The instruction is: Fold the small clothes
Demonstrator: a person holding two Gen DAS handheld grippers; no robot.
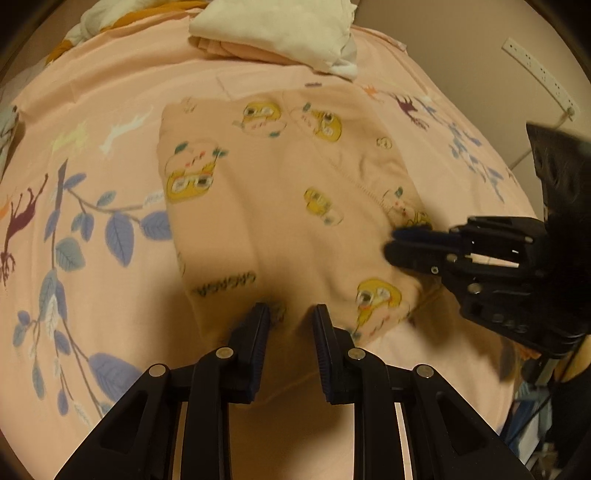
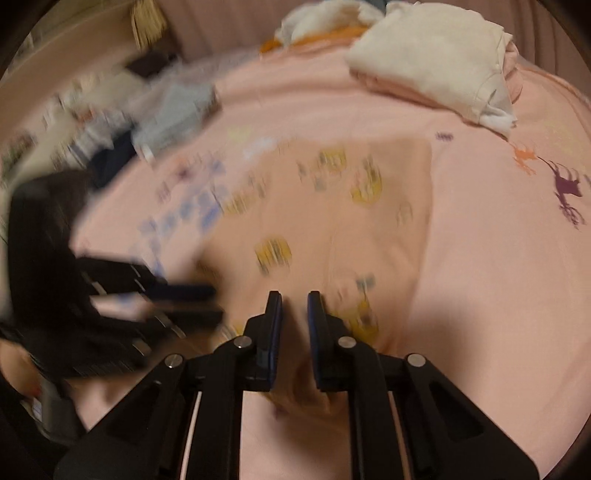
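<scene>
A small pink garment (image 1: pixel 277 206) printed with yellow cartoon figures lies flat and partly folded on the pink bedsheet (image 1: pixel 110 92). My left gripper (image 1: pixel 291 310) is at its near edge, the jaws a little apart with a bunch of the pink cloth pinched between them. My right gripper (image 1: pixel 391 245) comes in from the right, its tips almost together on the garment's right edge. In the blurred right wrist view the garment (image 2: pixel 332 221) spreads ahead, cloth shows between the right gripper's (image 2: pixel 294 295) pads, and the left gripper (image 2: pixel 218 304) is at the left.
A stack of folded cream and pink clothes (image 1: pixel 280 26) sits at the far side of the bed. Loose unfolded clothes (image 2: pixel 147 107) lie in a heap at the far left. White and mustard cloth (image 1: pixel 110 18) is bunched at the back. A power strip (image 1: pixel 539 74) hangs on the wall.
</scene>
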